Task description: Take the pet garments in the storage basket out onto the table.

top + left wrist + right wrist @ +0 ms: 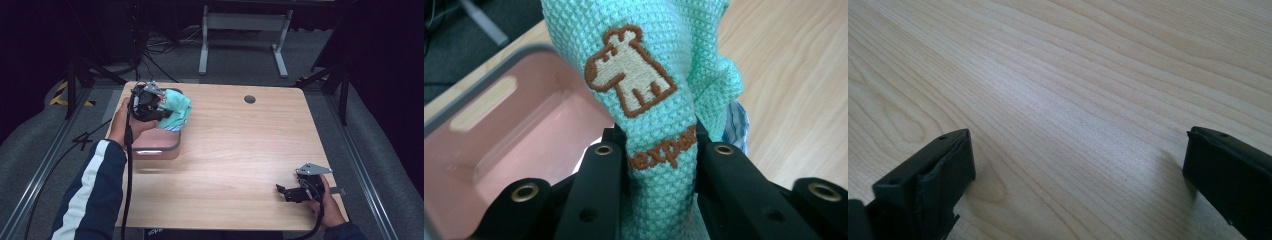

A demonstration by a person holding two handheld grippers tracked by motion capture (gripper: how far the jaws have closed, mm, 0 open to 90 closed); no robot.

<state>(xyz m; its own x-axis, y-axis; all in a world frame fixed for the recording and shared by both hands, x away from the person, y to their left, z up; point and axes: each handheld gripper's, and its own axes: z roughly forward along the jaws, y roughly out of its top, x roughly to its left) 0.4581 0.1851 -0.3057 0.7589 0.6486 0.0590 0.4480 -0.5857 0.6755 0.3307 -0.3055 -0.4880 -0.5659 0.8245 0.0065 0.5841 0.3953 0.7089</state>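
Light wooden table carrying a pink rectangular plastic bin. Mint-green waffle-weave cloth, clenched in the left gripper, hangs above the bin's far rim, apparently for removal. Right gripper rests unclenched, empty, near the table's front corner.

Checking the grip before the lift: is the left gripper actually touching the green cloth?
Touching. The left gripper view shows the left gripper with both jaws pressed against the green cloth.

Dim surroundings are framing a brightly lit tabletop; soft glare is sitting ahead of the right jaws, whose shadows are falling beside them.
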